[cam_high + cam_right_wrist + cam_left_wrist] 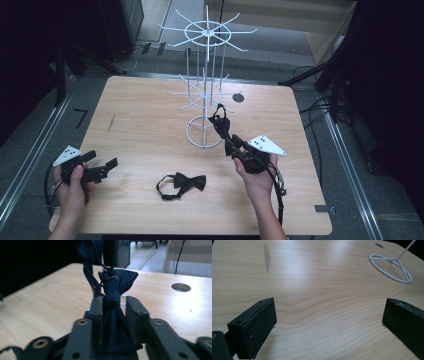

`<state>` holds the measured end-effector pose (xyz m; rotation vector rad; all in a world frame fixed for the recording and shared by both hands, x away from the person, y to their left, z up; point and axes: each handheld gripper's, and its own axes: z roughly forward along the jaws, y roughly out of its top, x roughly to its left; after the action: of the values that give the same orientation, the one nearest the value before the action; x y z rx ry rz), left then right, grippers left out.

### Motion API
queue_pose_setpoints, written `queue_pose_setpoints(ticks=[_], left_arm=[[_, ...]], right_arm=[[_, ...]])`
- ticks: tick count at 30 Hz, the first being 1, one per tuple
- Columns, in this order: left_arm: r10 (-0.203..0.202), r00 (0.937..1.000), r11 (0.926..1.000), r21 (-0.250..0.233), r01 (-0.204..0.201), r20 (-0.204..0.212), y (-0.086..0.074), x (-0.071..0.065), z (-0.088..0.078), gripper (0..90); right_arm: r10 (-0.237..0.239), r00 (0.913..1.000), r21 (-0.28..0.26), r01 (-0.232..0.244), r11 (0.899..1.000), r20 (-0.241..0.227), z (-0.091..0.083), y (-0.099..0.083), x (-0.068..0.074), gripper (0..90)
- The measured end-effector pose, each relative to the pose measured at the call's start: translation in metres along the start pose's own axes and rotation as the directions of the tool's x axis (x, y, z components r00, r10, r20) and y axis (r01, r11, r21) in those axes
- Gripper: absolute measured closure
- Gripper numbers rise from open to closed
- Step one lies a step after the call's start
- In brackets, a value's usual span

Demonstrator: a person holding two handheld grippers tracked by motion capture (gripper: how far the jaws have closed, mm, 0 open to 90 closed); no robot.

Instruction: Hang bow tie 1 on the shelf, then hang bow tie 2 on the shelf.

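A dark bow tie (113,287) hangs by its strap beside the white wire rack (205,35), low near the rack's base ring. My right gripper (229,140) reaches up to it from the right front. In the right gripper view the tie's knot and lower wing sit between the jaws of the right gripper (113,315); the left pad lies against the cloth, a small gap shows at the right pad, so the jaws stand open. A second bow tie (182,184) lies flat at the table's front middle. My left gripper (106,167) rests open and empty at the front left.
The rack's round base (390,267) stands on the wooden table (145,115), right of centre. A round hole (238,97) is in the tabletop behind the rack. Dark stands and cables line the floor on both sides.
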<state>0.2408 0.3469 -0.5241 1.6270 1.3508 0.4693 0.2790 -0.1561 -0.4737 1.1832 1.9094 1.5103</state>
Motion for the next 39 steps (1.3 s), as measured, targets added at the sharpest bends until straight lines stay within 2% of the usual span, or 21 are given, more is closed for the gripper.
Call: queue_pose_setpoints(ticks=[1,4,13,23,24,29,30,35,39], left_arm=[[0.000,1.0000,1.0000,0.000,0.000,0.000,0.000,0.000,0.000,0.0],[-0.001,1.0000,1.0000,0.002,0.001,0.000,0.000,0.000,0.000,0.0],[0.001,1.0000,1.0000,-0.001,-0.001,0.000,0.000,0.000,0.000,0.0],[-0.001,1.0000,1.0000,0.003,0.001,0.002,0.000,0.001,0.000,0.0],[0.001,1.0000,1.0000,0.003,-0.001,0.001,0.000,0.001,0.000,0.0],[-0.003,1.0000,1.0000,0.003,0.003,0.001,0.000,0.001,0.001,0.0],[-0.005,1.0000,1.0000,0.002,0.005,0.001,0.000,0.001,0.001,0.0],[-0.004,1.0000,1.0000,0.004,0.004,0.003,0.001,0.001,0.001,0.0],[-0.005,1.0000,1.0000,0.005,0.005,0.003,0.001,0.001,0.001,0.0]], right_arm=[[0.000,1.0000,0.000,0.000,1.000,0.000,0.000,0.000,0.000,65.1],[0.002,0.9999,0.005,-0.002,1.000,-0.010,-0.007,-0.003,-0.002,54.5],[-0.010,0.9992,0.069,0.013,0.998,-0.039,-0.013,-0.018,0.006,51.7],[-0.034,0.9952,0.131,0.045,0.990,-0.091,-0.001,-0.030,0.026,51.4],[-0.033,0.9941,0.156,0.049,0.987,-0.103,0.002,-0.033,0.029,51.1],[-0.022,0.9918,0.192,0.046,0.980,-0.126,0.008,-0.040,0.035,50.8],[-0.031,0.9902,0.207,0.059,0.977,-0.136,0.011,-0.042,0.039,50.3],[-0.043,0.9844,0.220,0.081,0.972,-0.170,0.016,-0.045,0.048,49.7],[-0.046,0.9798,0.248,0.095,0.964,-0.195,0.022,-0.050,0.057,49.3]])
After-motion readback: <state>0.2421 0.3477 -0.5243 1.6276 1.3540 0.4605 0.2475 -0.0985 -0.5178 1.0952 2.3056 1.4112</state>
